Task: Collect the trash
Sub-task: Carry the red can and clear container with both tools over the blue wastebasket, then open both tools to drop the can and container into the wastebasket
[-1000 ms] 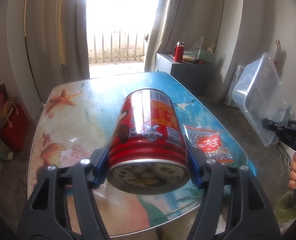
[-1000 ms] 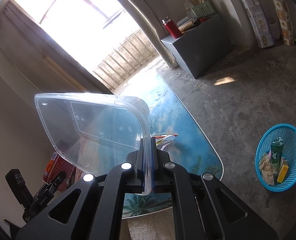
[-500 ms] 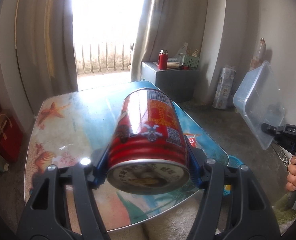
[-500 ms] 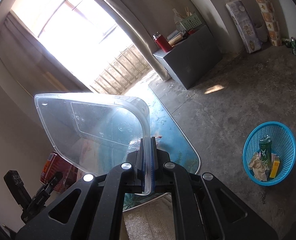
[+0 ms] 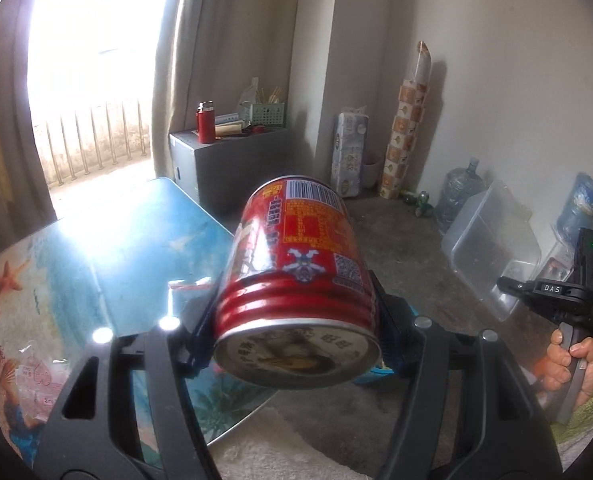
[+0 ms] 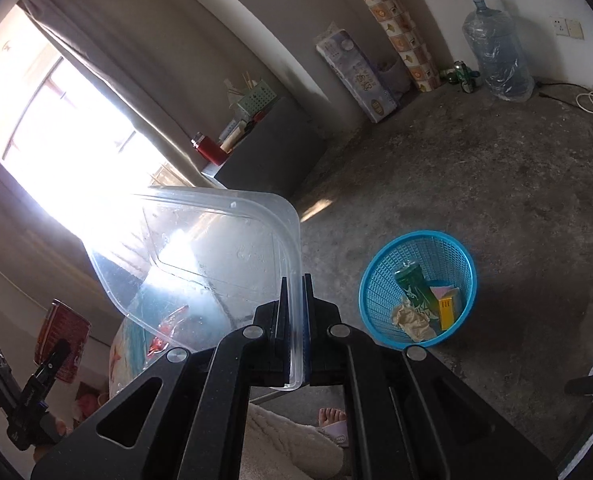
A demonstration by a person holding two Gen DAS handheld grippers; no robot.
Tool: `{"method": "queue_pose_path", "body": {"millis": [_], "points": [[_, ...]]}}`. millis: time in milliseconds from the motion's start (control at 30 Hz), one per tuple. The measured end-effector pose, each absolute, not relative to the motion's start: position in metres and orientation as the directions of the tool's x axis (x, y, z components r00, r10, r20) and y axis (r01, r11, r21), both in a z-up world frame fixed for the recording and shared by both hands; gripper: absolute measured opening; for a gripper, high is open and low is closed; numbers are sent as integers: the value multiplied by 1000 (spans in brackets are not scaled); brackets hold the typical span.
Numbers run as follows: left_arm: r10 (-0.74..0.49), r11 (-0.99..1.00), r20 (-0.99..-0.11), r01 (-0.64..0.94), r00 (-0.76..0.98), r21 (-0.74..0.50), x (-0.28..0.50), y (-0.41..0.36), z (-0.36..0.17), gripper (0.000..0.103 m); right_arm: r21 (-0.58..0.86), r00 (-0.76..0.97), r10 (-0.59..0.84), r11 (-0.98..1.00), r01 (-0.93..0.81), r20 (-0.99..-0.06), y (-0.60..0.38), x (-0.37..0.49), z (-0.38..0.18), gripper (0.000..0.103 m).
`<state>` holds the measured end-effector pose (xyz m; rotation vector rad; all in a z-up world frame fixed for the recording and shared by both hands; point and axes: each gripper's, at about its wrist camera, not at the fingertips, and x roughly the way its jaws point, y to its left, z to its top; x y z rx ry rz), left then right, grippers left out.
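Red can (image 5: 296, 276) is sitting crosswise in the left gripper (image 5: 296, 332), its jaws pinching the can's sides, over the table (image 5: 96, 248) edge | clear plastic tub (image 6: 216, 264) is hanging by its rim from the pressed-together right gripper (image 6: 294, 320) | blue basket (image 6: 416, 288) on the floor is holding trash.

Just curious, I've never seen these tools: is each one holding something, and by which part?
The left gripper clamps a red can by its sides, near the bottom end. The right gripper pinches a clear plastic container by its rim.
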<state>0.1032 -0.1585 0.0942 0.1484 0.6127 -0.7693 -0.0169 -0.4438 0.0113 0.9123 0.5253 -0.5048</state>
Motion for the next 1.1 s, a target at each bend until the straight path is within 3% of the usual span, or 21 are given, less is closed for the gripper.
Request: {"method": "queue_pose_path", "body": {"millis": [333, 700, 1100], "points": [[-631, 576, -701, 806, 333, -136, 92, -275, 26, 62, 570, 638, -206, 307, 762, -742, -496, -58, -84, 5], [-489, 564, -867, 794, 97, -229, 116, -379, -123, 62, 599, 602, -75, 68, 798, -795, -532, -41, -210, 4], [-391, 633, -920, 732, 22, -252, 172, -446, -245, 62, 531, 529, -49, -82, 843, -847, -575, 8, -291, 6]]}}
